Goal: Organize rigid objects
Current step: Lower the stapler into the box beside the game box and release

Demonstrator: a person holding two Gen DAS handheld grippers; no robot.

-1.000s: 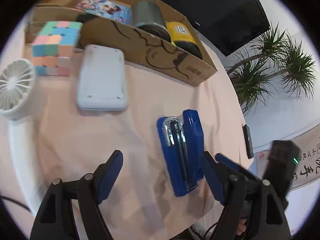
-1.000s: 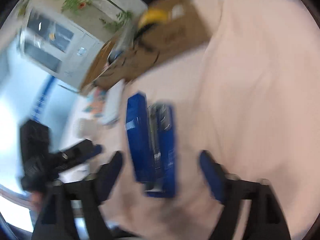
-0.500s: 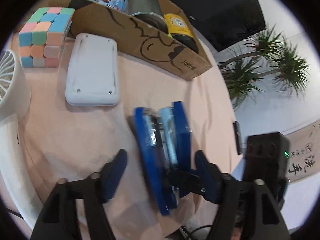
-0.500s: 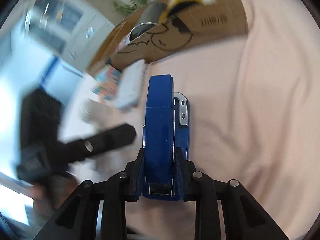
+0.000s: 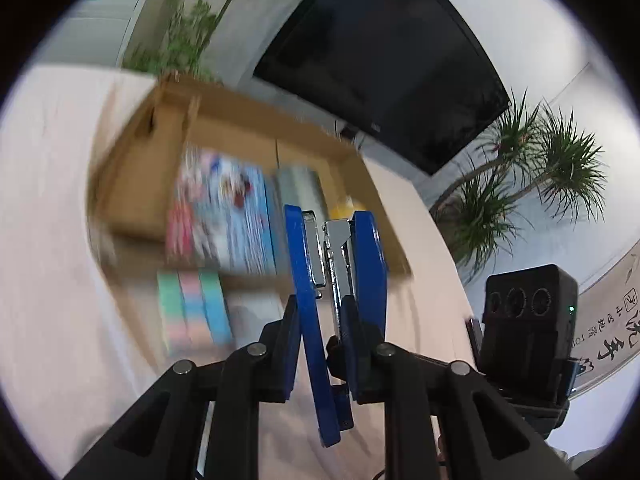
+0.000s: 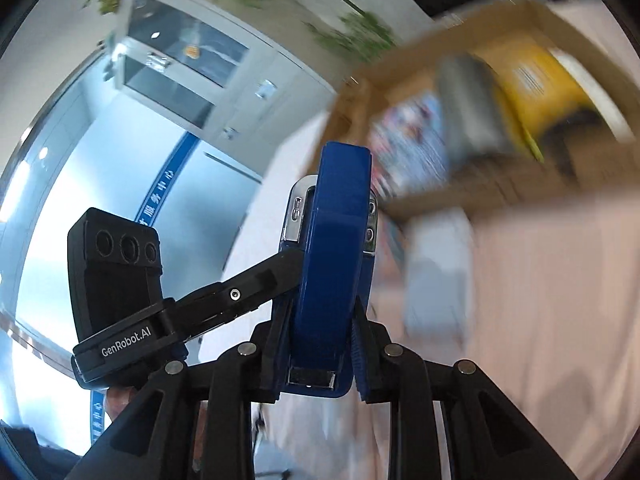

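1. Both jaws are clenched on the blue stapler (image 5: pixel 336 304): the left gripper (image 5: pixel 326 344) pinches it across its two blue halves, and the right gripper (image 6: pixel 320 344) clamps its rear end, so the stapler juts forward from between each pair of jaws, off the table (image 5: pixel 60 240).
2. Handling judgement: with two grips on one rigid thing, one should let go before placing, or they will fight each other; the stapler looks sprung open, so squeeze it evenly.
3. Just beyond the jaws lies a pastel cube (image 5: pixel 194 308), blurred.
4. Farther ahead sits the cardboard box (image 5: pixel 132 184), already holding a colourful book (image 5: pixel 224 216), a grey can (image 6: pixel 468 116) and a yellow item (image 6: pixel 540 80); lower the stapler into a free spot there.
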